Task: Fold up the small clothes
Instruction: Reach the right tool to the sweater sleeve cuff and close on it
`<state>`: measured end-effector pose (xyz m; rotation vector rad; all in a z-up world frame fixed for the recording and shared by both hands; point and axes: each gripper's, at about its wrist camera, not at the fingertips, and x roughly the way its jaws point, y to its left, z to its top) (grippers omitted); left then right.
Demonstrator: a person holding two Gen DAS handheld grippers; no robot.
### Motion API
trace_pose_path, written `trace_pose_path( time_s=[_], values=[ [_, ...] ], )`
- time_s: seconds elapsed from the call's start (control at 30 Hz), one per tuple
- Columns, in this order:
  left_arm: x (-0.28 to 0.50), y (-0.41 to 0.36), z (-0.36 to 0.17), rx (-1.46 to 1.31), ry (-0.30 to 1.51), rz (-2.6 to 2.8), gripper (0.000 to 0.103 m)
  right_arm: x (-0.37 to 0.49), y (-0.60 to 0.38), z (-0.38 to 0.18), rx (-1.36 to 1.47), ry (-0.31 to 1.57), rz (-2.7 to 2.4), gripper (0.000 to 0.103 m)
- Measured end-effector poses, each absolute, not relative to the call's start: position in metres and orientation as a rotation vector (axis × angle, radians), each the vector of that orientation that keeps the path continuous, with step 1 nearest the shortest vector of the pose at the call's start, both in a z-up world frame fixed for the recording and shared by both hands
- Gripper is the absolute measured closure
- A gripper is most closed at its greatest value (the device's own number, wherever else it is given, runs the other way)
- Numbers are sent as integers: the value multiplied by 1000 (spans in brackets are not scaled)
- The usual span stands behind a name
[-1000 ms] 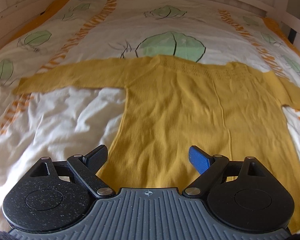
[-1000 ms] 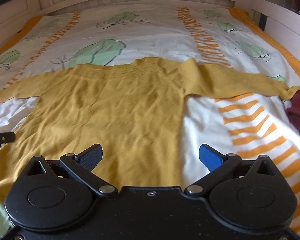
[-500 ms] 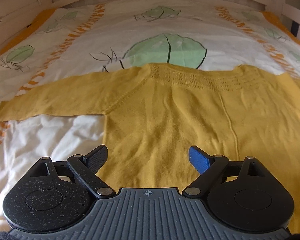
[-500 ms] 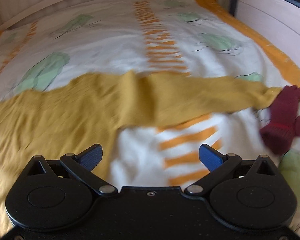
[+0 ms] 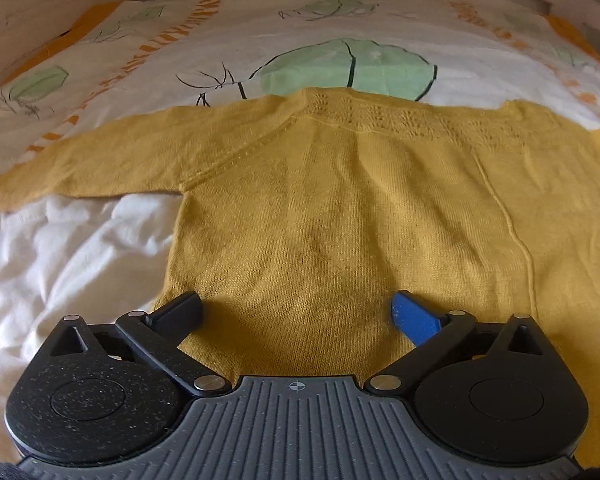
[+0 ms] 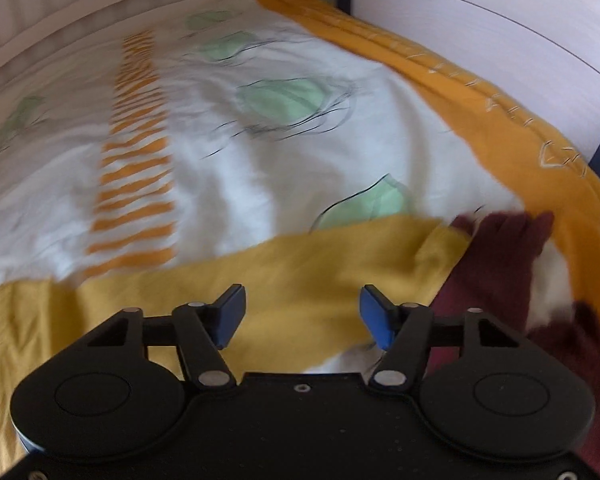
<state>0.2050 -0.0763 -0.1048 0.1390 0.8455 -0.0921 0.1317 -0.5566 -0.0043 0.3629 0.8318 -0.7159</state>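
- A yellow knitted sweater (image 5: 340, 208) is spread flat on the bed (image 5: 80, 264), neckline away from the camera, sleeves stretched out sideways.
- The left gripper (image 5: 298, 314) is held low over the sweater's body; its jaws have just been opening to full width, nothing gripped.
- The right gripper (image 6: 302, 316), previously over the sweater's body, is now above the sleeve (image 6: 300, 268) near dark red gloves (image 6: 500, 264); its jaws have just been closing, half apart, empty.
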Motion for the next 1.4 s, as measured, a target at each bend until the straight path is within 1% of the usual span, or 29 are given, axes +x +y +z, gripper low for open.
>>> trace_pose_path(
  time_s=[0.07, 0.17, 0.43, 0.57, 0.9, 1.07, 1.2, 1.4],
  values=[
    [201, -77, -109, 123, 808, -88, 0, 134, -576, -4, 360, 831, -736, 39],
    [192, -83, -112, 165, 747, -72, 0, 137, -599, -9, 376, 851, -766, 39],
    [195, -83, -112, 142, 748, -76, 0, 111, -626, -21, 576, 906, -756, 39],
    [193, -82, -114, 141, 747, -76, 0, 104, -630, -28, 567, 921, -797, 39],
    [193, -82, -113, 139, 744, -76, 0, 100, -643, -30, 565, 778, -927, 41],
    [192, -82, -113, 142, 740, -75, 0, 109, -641, -19, 436, 727, -918, 41],
    [192, -82, -113, 143, 737, -74, 0, 125, -650, -21, 377, 790, -848, 40],
    [193, -83, -112, 149, 738, -73, 0, 139, -659, -46, 348, 918, -832, 40]
  ],
)
